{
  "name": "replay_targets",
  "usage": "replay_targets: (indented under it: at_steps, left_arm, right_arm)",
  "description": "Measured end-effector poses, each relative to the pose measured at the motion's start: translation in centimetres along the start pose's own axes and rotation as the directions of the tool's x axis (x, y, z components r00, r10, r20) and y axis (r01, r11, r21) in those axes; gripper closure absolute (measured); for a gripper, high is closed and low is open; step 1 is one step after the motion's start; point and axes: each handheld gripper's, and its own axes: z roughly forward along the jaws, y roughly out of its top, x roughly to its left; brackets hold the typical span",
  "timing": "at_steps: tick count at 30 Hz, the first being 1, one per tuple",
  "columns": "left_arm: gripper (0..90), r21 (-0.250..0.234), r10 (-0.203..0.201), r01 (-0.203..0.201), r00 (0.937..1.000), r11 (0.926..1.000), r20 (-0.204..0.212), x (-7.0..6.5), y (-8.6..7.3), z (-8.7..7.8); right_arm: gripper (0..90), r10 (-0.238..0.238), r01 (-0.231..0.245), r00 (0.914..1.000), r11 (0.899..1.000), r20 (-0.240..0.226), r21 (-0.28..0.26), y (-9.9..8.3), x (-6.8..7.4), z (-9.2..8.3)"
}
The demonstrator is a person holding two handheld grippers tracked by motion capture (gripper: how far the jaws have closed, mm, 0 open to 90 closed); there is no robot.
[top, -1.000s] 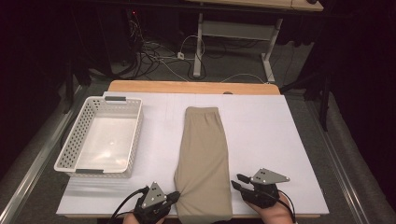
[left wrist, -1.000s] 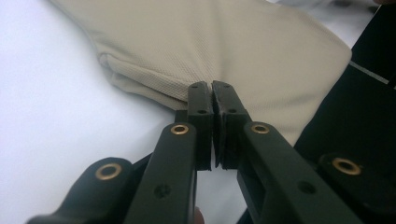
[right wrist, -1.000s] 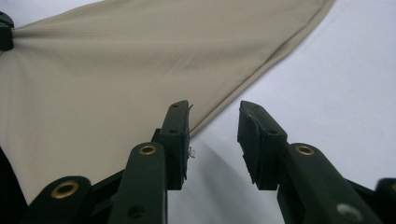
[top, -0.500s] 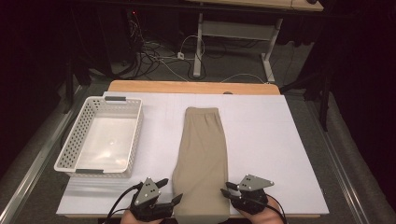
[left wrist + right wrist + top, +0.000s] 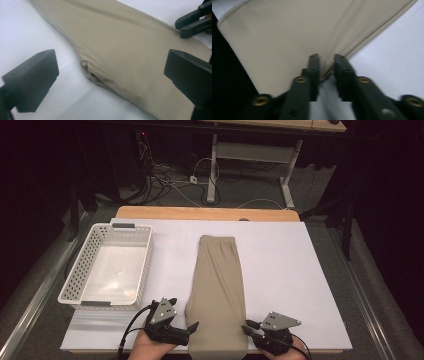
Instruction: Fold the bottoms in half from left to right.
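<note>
- High view: a folded beige garment (image 5: 218,295) is laid lengthwise on the white table (image 5: 300,270), its near end reaching the table's front edge. The left gripper (image 5: 191,326) has been drawn slightly off the cloth's left edge since the earlier frame, where it was closed on that edge. The right gripper (image 5: 246,325) is seen at the cloth's right edge, much as before. A white basket (image 5: 80,277) stands well apart at the left (bare tabletop lies between).
- Left gripper view: the jaws have just been opening and are spread wide, nothing gripped; a small crease of the garment (image 5: 125,50) lies between them.
- Right gripper view: the jaws have just been opening a little (a narrow gap); the garment's (image 5: 287,37) edge runs into it, and whether it is pinched cannot be told.
</note>
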Motion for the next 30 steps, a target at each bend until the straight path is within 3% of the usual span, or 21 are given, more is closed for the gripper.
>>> replay_targets:
  at_steps: [6, 9, 11, 14, 15, 17, 18, 21, 24, 26, 30]
  left_arm:
    - [0.0, 0.002, 0.004, -0.004, 1.0, 1.0, -0.004, 0.5, 0.1, 0.4]
    - [0.0, -0.005, 0.012, -0.012, 0.9999, 0.9999, -0.01, 0.6, 0.2, 0.5]
    - [0.0, -0.004, 0.017, -0.017, 0.9997, 0.9998, -0.016, 0.7, 0.3, 0.6]
    - [0.0, 0.016, 0.016, -0.016, 0.9994, 0.9998, -0.03, 1.0, 0.6, 0.7]
    - [5.1, 0.027, 0.02, -0.02, 0.9994, 0.9995, -0.027, 1.1, 0.7, 0.8]
    - [32.1, 0.035, 0.041, -0.038, 0.9972, 0.9987, -0.063, 1.2, 0.7, 0.9]
    - [40.9, 0.054, 0.042, -0.038, 0.9961, 0.9978, -0.078, 1.2, 0.9, 1.2]
    - [58.9, 0.088, 0.02, -0.012, 0.9962, 0.996, -0.085, 1.5, 1.0, 1.8]
    - [69.8, 0.149, 0.013, -0.002, 0.9973, 0.9888, -0.073, 1.6, 1.0, 2.4]
    - [77.8, 0.147, 0.019, -0.008, 0.9974, 0.9891, -0.07, 1.6, 1.0, 2.4]
    - [80.1, 0.115, -0.008, 0.015, 0.9979, 0.9932, -0.064, 2.0, 0.5, 1.4]
  right_arm:
    - [33.8, 0.056, -0.055, 0.9983, 0.995, 0.015, -0.082, -0.3, -1.3, -1.5]
    - [18.3, 0.075, -0.068, 0.996, 0.988, 0.048, -0.141, -0.6, -1.9, -2.2]
    - [13.0, 0.097, -0.085, 0.9933, 0.981, 0.063, -0.174, -0.7, -2.3, -2.6]
    - [1.1, 0.14, -0.115, 0.9843, 0.97, 0.108, -0.213, -1.0, -3.0, -3.3]
    - [0.0, 0.149, -0.121, 0.9817, 0.968, 0.118, -0.219, -1.0, -3.2, -3.4]
    - [0.0, 0.162, -0.13, 0.9783, 0.966, 0.129, -0.225, -1.2, -3.5, -3.8]
    - [0.0, 0.166, -0.134, 0.9776, 0.966, 0.13, -0.223, -1.3, -3.5, -3.8]
    - [0.0, 0.172, -0.141, 0.9763, 0.966, 0.131, -0.215, -1.5, -3.4, -3.9]
    - [0.0, 0.166, -0.136, 0.9779, 0.968, 0.127, -0.213, -1.5, -3.3, -3.8]
    - [0.0, 0.161, -0.131, 0.9789, 0.967, 0.126, -0.217, -1.3, -3.3, -3.6]
    - [0.0, 0.156, -0.126, 0.9803, 0.968, 0.122, -0.218, -1.0, -3.3, -3.3]
